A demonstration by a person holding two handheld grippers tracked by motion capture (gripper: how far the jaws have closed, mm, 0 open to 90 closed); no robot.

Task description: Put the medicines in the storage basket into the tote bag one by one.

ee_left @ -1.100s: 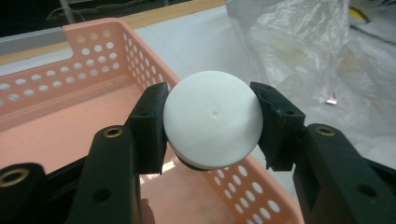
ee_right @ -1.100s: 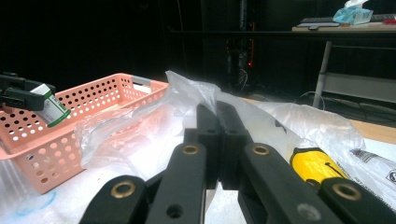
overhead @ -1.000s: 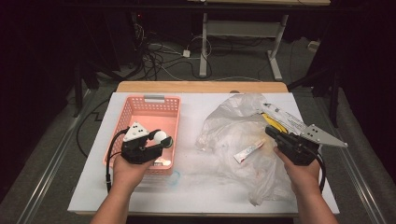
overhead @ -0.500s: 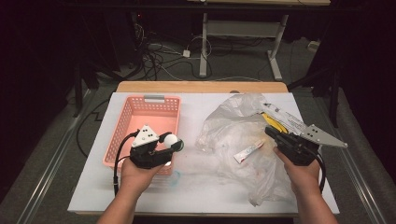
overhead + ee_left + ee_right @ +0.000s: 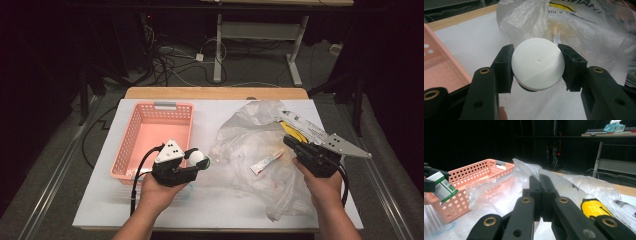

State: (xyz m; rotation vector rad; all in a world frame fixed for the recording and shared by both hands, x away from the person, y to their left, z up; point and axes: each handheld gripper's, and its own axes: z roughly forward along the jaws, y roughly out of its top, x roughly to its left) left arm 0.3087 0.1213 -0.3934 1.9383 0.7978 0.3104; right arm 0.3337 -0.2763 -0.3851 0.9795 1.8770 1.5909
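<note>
The table (image 5: pixel 100 205) carries a white top, and on its right half lies the largest loose thing, a crumpled clear plastic bag (image 5: pixel 250 135) with a yellow item (image 5: pixel 292 134) and a small tube (image 5: pixel 264 162) showing through it. On the left half sits a pink perforated basket (image 5: pixel 131 145), its long side running away from the person, well apart from the bag. The left hand-held gripper (image 5: pixel 204 162) hovers over the table just beside the basket's near right corner, between basket and bag, its jaws pointing toward the bag. It pinches a small white-capped bottle (image 5: pixel 198 157): in the left gripper view the round white cap (image 5: pixel 537 64) faces the camera with one black pad pressed against each side, and a dark green band shows just under the cap's ribbed rim. In the right gripper view the same bottle appears at the far left edge, a white body with a green-edged label (image 5: pixel 442 188), tilted, in front of the basket wall. The right hand-held gripper (image 5: pixel 289 141) rests at the bag's right side; its jaws are pressed together, and in its own view clear plastic lies right around their tips, though whether a fold of film is caught between them cannot be told. The yellow item lies just right of those jaws.
</note>
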